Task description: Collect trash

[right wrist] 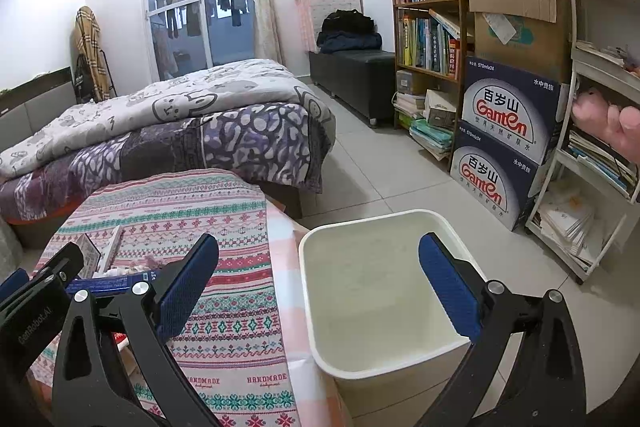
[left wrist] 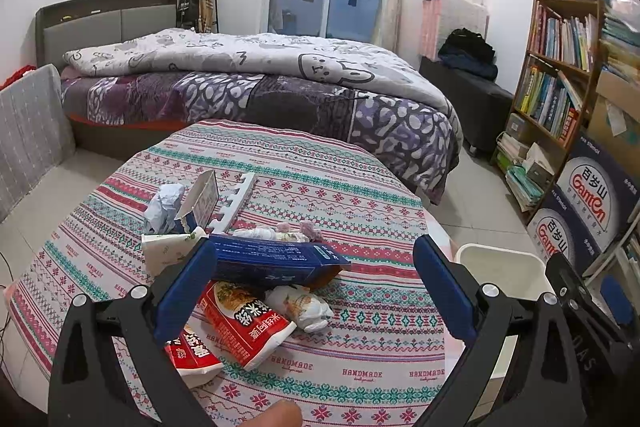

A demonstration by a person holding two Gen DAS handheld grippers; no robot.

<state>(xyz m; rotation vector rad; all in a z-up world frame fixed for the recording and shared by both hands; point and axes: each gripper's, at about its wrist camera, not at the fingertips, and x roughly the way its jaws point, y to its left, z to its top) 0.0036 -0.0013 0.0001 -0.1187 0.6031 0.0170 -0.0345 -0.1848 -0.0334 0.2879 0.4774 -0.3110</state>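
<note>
A pile of trash lies on the patterned tablecloth (left wrist: 360, 195): a blue carton (left wrist: 272, 259), red snack packets (left wrist: 244, 327), a crumpled white wrapper (left wrist: 300, 307), a tissue pack (left wrist: 164, 251), crumpled paper (left wrist: 164, 203) and a white comb-like piece (left wrist: 236, 203). My left gripper (left wrist: 316, 291) is open, above the pile's near side, holding nothing. My right gripper (right wrist: 320, 287) is open and empty above the left rim of the white bin (right wrist: 380, 291), which stands on the floor right of the table. The bin (left wrist: 500, 267) looks empty.
A bed (left wrist: 260, 79) stands behind the table. Bookshelves (right wrist: 428, 7) and stacked blue water cartons (right wrist: 508, 131) line the right wall. A dark bench (right wrist: 352, 75) with clothes stands by the window. Tiled floor (right wrist: 380, 179) lies between bed and shelves.
</note>
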